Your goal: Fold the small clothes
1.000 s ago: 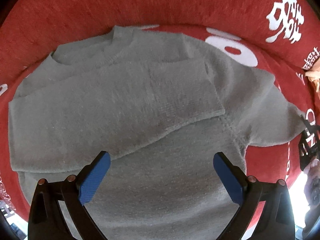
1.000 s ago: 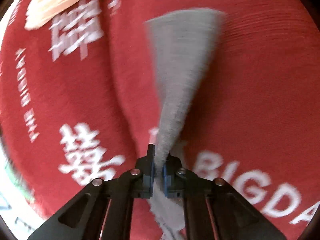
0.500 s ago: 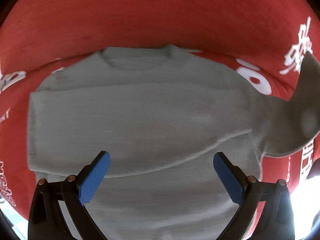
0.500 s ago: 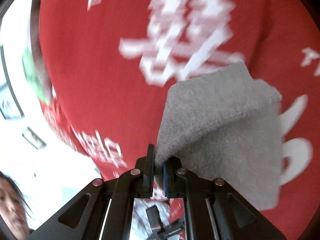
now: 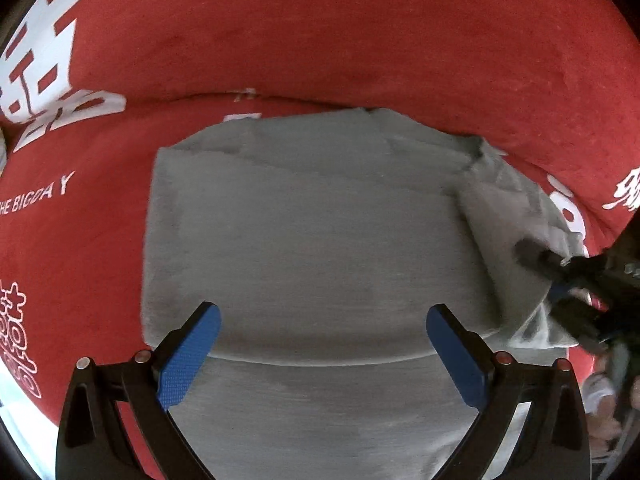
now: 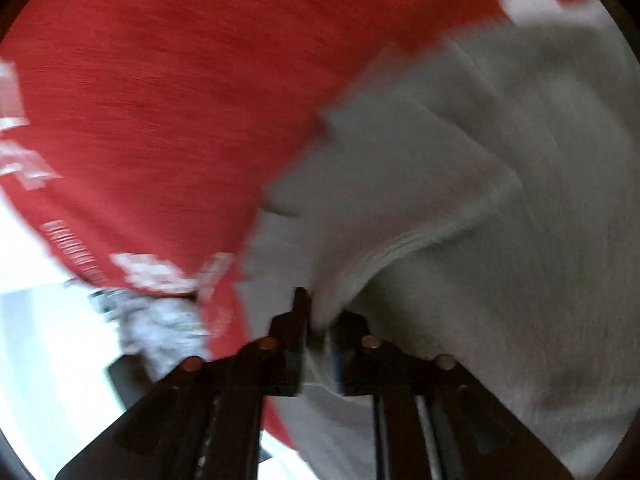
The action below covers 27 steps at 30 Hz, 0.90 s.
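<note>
A grey knit sweater (image 5: 312, 240) lies on the red cloth (image 5: 320, 40), its left sleeve folded across the chest. My left gripper (image 5: 320, 344) is open and empty, hovering over the sweater's lower body. My right gripper (image 6: 320, 328) is shut on the sweater's right sleeve (image 6: 400, 200) and holds it over the sweater's right side. It also shows at the right edge of the left wrist view (image 5: 560, 276), with the sleeve (image 5: 516, 216) draped inward. The right wrist view is blurred by motion.
The red cloth carries white printed characters and the words "THE BIGDAY" (image 5: 36, 196). A bright floor area (image 6: 40, 320) lies beyond the cloth's edge at the left of the right wrist view.
My right gripper has carried the right sleeve from out at the side in over the sweater's body. My left gripper has shifted so the sweater sits more centred in its view.
</note>
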### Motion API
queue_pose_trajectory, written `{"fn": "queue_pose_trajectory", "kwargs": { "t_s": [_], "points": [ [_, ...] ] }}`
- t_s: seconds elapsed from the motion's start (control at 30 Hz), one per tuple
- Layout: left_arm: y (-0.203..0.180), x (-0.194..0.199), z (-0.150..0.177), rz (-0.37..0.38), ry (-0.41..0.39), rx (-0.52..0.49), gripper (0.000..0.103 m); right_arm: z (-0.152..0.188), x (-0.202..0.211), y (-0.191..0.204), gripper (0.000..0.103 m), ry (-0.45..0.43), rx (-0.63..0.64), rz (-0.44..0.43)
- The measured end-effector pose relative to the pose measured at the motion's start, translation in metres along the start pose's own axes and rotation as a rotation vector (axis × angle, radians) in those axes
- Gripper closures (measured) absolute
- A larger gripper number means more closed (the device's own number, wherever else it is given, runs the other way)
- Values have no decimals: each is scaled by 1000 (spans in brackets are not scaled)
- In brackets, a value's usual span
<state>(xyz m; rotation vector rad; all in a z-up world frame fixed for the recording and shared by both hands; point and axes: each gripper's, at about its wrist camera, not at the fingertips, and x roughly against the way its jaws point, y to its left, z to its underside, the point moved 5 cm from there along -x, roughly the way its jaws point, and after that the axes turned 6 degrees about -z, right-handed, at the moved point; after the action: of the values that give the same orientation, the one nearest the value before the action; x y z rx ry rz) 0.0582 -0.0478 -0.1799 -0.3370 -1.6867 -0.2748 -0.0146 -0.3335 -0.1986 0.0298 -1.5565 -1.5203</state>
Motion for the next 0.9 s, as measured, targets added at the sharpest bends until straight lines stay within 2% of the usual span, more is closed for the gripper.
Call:
{"fn": "queue_pose_trajectory", "kwargs": {
  "t_s": [0.07, 0.2, 0.23, 0.3, 0.33, 0.4, 0.5, 0.53, 0.63, 0.7, 0.77, 0.83, 0.87, 0.9],
  "points": [
    [14, 2, 0, 16, -2, 14, 0, 7, 0, -4, 55, -33, -55, -19],
    [21, -4, -1, 57, 0, 41, 0, 2, 18, -8, 54, -161, -107, -12],
    [24, -4, -1, 67, 0, 48, 0, -1, 18, -7, 56, -177, -117, -10],
    [31, -2, -3, 88, -7, 60, 0, -10, 16, -2, 84, -188, -105, -13],
    [34, -1, -4, 105, -12, 68, 0, -16, 14, -1, 89, -186, -84, 0],
    [40, 1, -5, 140, -14, 86, 0, -17, 2, 19, 93, -163, 5, 5],
    [49, 0, -7, 187, -13, 123, 0, -3, -19, 49, 94, -72, 187, 33],
    [52, 0, -8, 196, -12, 132, 0, 9, -33, 61, 94, -15, 273, 71],
    [56, -5, -7, 220, 4, 144, 0, 36, -60, 66, 93, 101, 401, 171],
    [54, -9, -7, 234, 17, 146, 0, 51, -75, 56, 89, 171, 418, 237],
    [49, -15, -5, 254, 37, 146, 0, 58, -77, 44, 83, 207, 384, 264],
    [43, -20, -4, 255, 53, 137, 0, 60, -70, 40, 72, 208, 340, 227],
    [38, -23, -3, 253, 64, 129, 0, 59, -61, 39, 59, 199, 324, 212],
    [35, -25, -4, 257, 67, 125, 0, 60, -52, 37, 52, 188, 320, 209]
  ]
}}
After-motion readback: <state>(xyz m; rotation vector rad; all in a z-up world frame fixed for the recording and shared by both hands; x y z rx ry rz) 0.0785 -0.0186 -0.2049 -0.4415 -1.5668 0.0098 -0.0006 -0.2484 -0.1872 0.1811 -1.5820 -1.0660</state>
